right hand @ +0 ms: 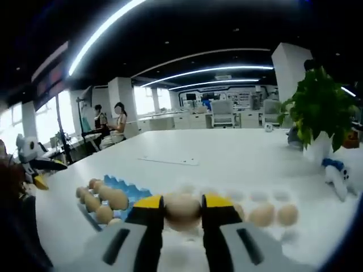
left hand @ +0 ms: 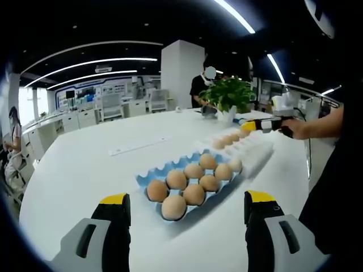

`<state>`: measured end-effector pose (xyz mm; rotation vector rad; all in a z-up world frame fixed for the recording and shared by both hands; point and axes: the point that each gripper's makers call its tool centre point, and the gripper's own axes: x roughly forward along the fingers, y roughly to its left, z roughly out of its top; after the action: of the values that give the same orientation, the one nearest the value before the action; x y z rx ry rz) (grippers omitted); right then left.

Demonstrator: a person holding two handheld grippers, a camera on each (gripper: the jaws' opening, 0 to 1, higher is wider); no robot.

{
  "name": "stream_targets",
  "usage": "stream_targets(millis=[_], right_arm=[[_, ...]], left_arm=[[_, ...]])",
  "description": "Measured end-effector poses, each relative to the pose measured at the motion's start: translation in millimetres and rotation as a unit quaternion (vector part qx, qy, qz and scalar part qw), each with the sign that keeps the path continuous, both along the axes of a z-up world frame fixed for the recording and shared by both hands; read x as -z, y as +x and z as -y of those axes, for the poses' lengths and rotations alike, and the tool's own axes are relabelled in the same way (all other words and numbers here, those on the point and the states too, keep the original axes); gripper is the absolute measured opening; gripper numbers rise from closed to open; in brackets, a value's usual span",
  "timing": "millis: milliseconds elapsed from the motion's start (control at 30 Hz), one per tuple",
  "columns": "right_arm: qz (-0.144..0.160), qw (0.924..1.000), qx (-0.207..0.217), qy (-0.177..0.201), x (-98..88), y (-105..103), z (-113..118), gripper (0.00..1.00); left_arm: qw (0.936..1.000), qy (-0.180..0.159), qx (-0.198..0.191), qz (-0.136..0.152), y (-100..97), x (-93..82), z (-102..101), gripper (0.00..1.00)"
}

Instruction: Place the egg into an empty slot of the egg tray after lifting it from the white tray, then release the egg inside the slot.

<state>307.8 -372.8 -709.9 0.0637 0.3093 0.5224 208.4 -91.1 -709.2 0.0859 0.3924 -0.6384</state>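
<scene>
A blue egg tray (left hand: 148,177) lies in the middle of the white table, several brown eggs (left hand: 193,194) filling its near slots. Behind it sits the white tray (left hand: 258,154) with more eggs. My left gripper (left hand: 187,203) hovers open in front of the blue tray, nothing between its yellow-tipped jaws. A hand holds my right gripper (left hand: 246,127) over the white tray's far end. In the right gripper view, that gripper (right hand: 183,205) is shut on an egg (right hand: 182,211) above the white tray (right hand: 255,196). The blue tray (right hand: 134,191) lies to its left.
A potted green plant (left hand: 228,93) stands at the table's far side, also seen as the plant (right hand: 319,107) on the right. A blue and white object (right hand: 339,174) lies near it. A flat strip (left hand: 139,145) rests on the table. People sit at distant desks.
</scene>
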Motion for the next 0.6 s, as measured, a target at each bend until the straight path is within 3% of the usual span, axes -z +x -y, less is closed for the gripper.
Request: stream_targets(millis=[167, 433, 600], right_arm=[[0.008, 0.9977, -0.053, -0.043, 11.6, 0.0, -23.3, 0.25], [-0.001, 0.9935, -0.103, -0.046, 25.9, 3.5, -62.4, 0.25], [-0.006, 0.9901, -0.128, -0.058, 36.2, 4.7, -74.8, 0.25]], left_arm=[[1.0, 0.0, 0.003, 0.0, 0.4, 0.0, 0.7, 0.83], [1.0, -0.001, 0.0, 0.0, -0.1, -0.1, -0.4, 0.83], [1.0, -0.001, -0.003, 0.001, -0.2, -0.9, -2.2, 0.83]])
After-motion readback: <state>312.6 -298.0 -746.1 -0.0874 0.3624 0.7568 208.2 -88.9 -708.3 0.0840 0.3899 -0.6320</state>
